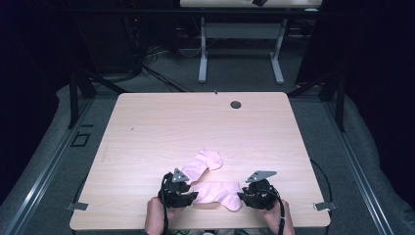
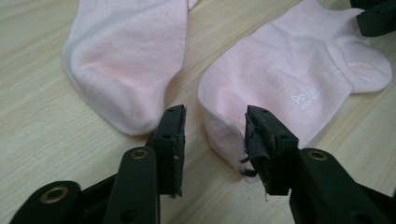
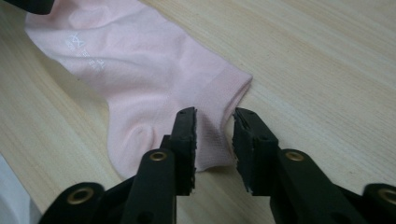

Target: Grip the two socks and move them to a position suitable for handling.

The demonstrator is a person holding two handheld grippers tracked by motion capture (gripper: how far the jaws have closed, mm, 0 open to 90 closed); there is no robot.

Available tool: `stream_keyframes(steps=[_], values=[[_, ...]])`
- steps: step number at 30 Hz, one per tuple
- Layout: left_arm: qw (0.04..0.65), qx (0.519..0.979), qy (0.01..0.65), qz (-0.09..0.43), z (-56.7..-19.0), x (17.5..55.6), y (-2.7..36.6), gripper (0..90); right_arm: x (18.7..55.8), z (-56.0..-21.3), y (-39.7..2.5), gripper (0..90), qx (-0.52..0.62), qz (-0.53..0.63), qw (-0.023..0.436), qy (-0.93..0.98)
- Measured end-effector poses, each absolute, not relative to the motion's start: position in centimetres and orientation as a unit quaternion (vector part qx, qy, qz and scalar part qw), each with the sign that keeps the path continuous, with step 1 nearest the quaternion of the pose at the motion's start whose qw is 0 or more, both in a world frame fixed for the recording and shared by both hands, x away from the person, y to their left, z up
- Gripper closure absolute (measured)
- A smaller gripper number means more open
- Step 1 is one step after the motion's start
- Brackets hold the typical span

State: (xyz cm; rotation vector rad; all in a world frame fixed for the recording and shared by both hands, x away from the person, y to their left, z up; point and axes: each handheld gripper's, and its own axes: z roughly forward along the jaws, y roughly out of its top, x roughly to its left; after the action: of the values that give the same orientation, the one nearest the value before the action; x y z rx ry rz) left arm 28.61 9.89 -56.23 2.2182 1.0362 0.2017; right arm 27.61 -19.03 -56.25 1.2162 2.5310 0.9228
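Two pink socks on the table near its front edge: near sock lies flat between the grippers, far sock just behind it. Left gripper jaws parted, straddling the near sock's toe end, gripping nothing. Right gripper jaws narrowly apart over its cuff edge, nothing clamped.

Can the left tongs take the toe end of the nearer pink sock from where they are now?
Probably yes. The left tongs are open, and the toe end of the nearer pink sock already lies between the jaws. The other pink sock lies apart, just left of the left jaw, and nothing covers the toe.
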Motion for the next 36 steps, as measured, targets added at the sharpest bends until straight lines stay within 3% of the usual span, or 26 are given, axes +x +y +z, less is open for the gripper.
stream_keyframes(steps=[5,22,24,30,32,36], values=[[0.332,0.854,0.396,0.069,-56.6,28.8,10.0,87.3,27.6,-56.5,-19.0,83.5,0.403,0.312,0.092,0.855],[0.361,0.832,0.418,0.051,-57.1,24.5,11.5,87.1,27.9,-55.7,-20.0,84.5,0.346,0.300,0.056,0.887],[0.362,0.830,0.421,0.053,-57.2,24.4,11.6,76.2,28.2,-55.7,-19.9,78.9,0.343,0.296,0.055,0.890],[0.374,0.803,0.458,0.074,-56.4,25.1,13.3,31.1,29.2,-55.1,-20.5,45.8,0.343,0.324,0.052,0.880],[0.374,0.797,0.467,0.078,-56.3,25.6,13.8,24.7,29.8,-54.6,-20.5,32.9,0.344,0.329,0.057,0.878],[0.367,0.792,0.479,0.091,-56.2,26.7,14.3,15.4,31.2,-53.8,-20.4,20.9,0.340,0.336,0.071,0.876]])
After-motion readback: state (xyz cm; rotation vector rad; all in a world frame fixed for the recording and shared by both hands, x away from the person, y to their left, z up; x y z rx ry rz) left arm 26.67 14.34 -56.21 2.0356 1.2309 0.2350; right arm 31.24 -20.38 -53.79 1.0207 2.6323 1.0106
